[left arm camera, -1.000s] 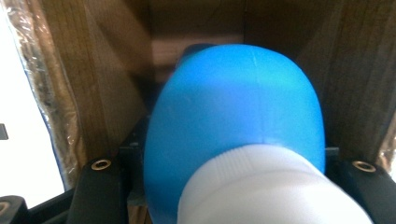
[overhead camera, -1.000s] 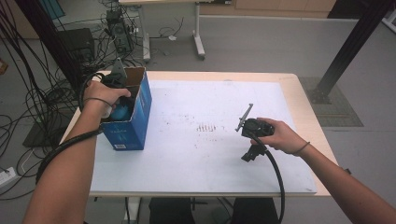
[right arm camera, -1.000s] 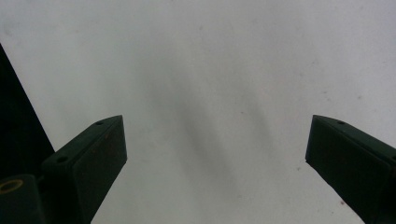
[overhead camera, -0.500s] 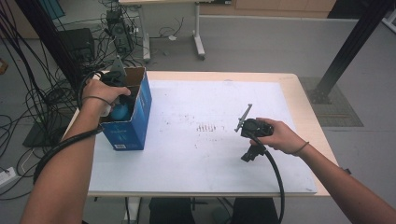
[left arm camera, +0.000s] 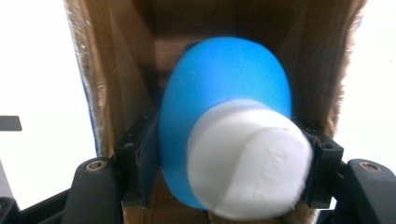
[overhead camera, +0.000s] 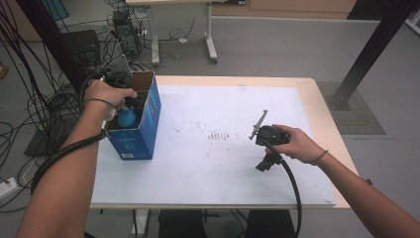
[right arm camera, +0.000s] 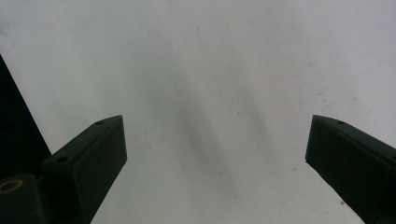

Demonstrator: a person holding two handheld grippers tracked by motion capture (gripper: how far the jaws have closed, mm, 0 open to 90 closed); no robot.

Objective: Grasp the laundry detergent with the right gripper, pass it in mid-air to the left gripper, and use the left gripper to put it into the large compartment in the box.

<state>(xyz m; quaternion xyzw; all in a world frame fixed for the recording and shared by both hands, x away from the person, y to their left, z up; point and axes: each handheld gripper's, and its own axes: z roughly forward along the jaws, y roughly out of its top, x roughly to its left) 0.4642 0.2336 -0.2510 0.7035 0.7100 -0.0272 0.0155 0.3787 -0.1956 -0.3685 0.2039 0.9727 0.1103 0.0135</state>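
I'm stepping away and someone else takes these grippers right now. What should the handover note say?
Left gripper: down inside the blue cardboard box at the table's left edge, its fingers on either side of the blue bottle with a white cap. The jaws have just been opening slightly; the grip looks loosened or released.
Right gripper: open, holding nothing, over the bare white table, right of centre.
Done: bottle is in the box.
Left: probably let go fully and lift the left gripper out.
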